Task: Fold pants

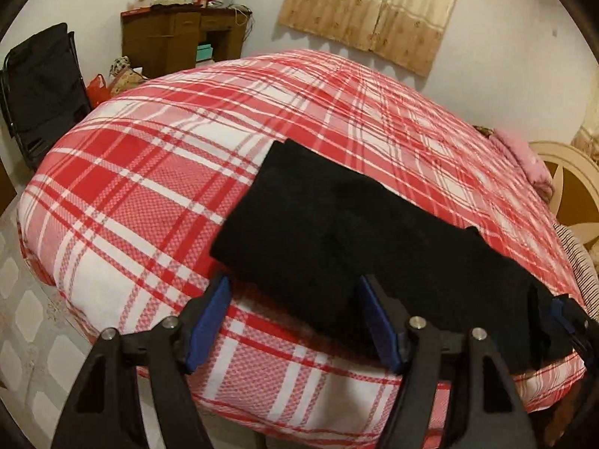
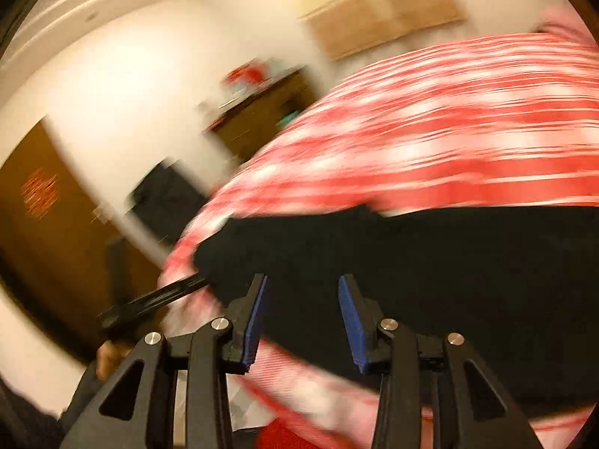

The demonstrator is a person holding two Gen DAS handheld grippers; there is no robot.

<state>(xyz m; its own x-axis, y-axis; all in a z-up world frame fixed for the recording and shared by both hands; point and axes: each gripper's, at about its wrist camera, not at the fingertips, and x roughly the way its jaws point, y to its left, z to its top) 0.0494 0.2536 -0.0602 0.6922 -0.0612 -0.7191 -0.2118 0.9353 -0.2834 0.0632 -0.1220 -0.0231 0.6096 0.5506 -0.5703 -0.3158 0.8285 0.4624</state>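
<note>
The left gripper (image 1: 292, 321) points down at the near edge of a bed. Its two blue-padded fingers (image 1: 207, 323) stand wide apart, and nothing is pressed between them. The near edge of the pants (image 1: 337, 232) lies in the gap between the pads, with the right-hand pad over the black cloth and the left-hand pad over bare bedcover.

The pants are black and folded into a long flat band. The band lies slanting across the near side of the bed, from the middle of the cover toward the right edge, with one squared end farther away and to the left.

At the right edge of the left wrist view, the blue tip of the right gripper (image 1: 567, 316) sits at the near right end of the band.

The right wrist view is heavily blurred. There the right gripper (image 2: 303, 323) has its blue pads partly apart with nothing clamped between them. The black pants (image 2: 430, 262) spread in front of and under its fingers. To its left a black finger of the left gripper (image 2: 164, 295) reaches to the corner of the cloth, and a hand (image 2: 110, 355) shows behind it.

The bedcover (image 1: 149, 187) is red and white plaid. Beyond it stand a brown desk (image 1: 179, 41), a black chair (image 1: 41, 86) and a beige curtain (image 1: 374, 11) on a white wall.
</note>
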